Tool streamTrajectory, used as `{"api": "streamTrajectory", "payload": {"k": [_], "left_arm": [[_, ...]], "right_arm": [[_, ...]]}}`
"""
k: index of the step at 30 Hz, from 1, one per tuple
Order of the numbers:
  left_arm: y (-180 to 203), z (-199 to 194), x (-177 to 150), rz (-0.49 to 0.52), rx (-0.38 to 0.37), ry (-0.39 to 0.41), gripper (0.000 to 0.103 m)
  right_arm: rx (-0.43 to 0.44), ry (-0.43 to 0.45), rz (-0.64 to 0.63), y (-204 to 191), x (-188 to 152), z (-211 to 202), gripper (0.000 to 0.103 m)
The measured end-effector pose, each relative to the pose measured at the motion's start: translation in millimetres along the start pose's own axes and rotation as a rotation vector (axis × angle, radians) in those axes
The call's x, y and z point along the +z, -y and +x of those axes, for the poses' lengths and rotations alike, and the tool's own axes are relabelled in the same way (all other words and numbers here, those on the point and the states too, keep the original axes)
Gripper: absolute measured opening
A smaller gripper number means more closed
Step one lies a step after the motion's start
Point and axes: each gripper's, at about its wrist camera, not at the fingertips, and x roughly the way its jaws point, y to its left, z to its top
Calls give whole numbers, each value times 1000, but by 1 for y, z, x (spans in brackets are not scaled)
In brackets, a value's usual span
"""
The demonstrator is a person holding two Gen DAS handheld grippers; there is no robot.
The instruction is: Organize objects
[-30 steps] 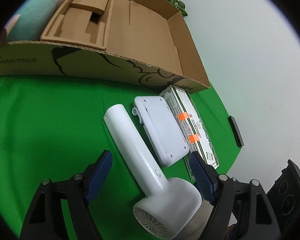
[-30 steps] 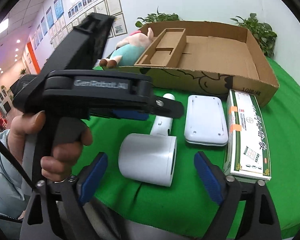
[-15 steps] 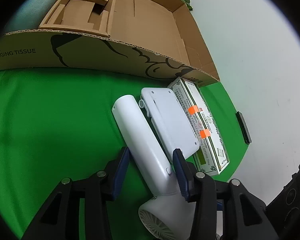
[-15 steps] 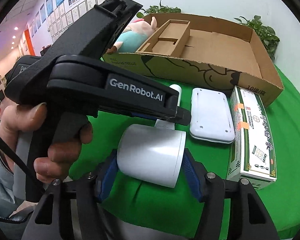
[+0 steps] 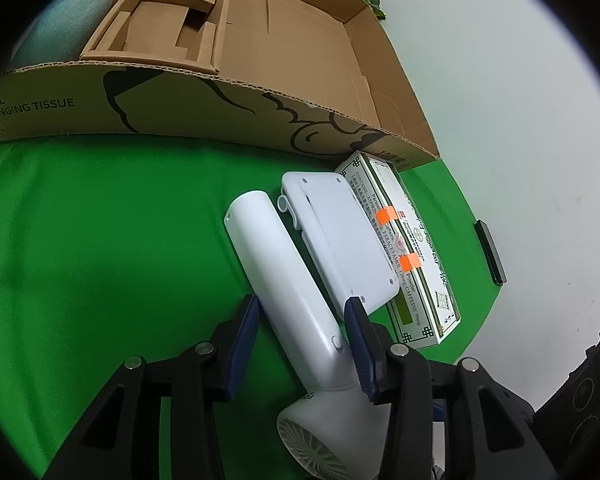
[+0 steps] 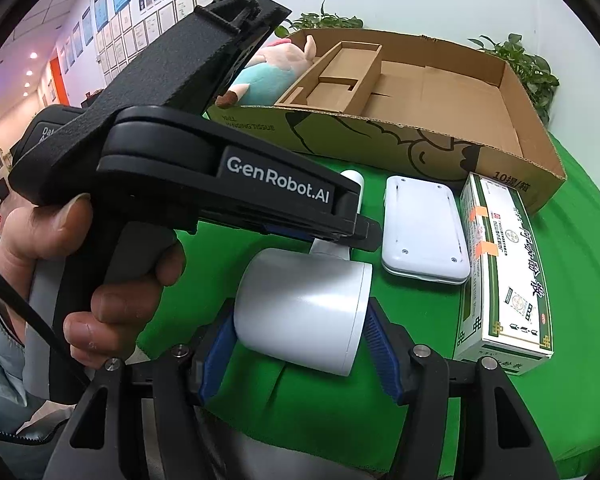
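Note:
A white hair dryer [image 5: 276, 264] lies on the green cloth [image 5: 100, 240] in front of an open cardboard box [image 5: 260, 92]. My left gripper [image 5: 302, 308] is shut on the dryer's handle, blue pads pressing both sides just above the switch. In the right wrist view my right gripper [image 6: 302, 312] is shut on the hair dryer's round barrel [image 6: 292, 288]. The left gripper [image 6: 356, 234], held by a hand [image 6: 112, 280], crosses above that barrel. A cardboard insert sits in the box's left part.
A flat white device [image 5: 340, 240] and a green-and-white medicine box [image 5: 412, 248] with orange tape lie right of the dryer. A plush toy [image 6: 268, 76] leans behind the box's left end. A thin black bar [image 5: 490, 252] lies by the cloth's right edge. Plants [image 6: 516, 60] stand behind.
Both grippers went from wide open around the dryer to shut on it, the left on the handle and the right on the barrel. The dryer has stayed on the cloth.

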Motion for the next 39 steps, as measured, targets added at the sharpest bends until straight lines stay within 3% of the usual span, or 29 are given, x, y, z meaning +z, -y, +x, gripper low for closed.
{"api": "streamTrajectory", "payload": {"k": [39], "left_arm": [[-1,1,0,-3,-1,1,43]], "right_arm": [[-1,-4,-1,-6,-7,-7,60]]}}
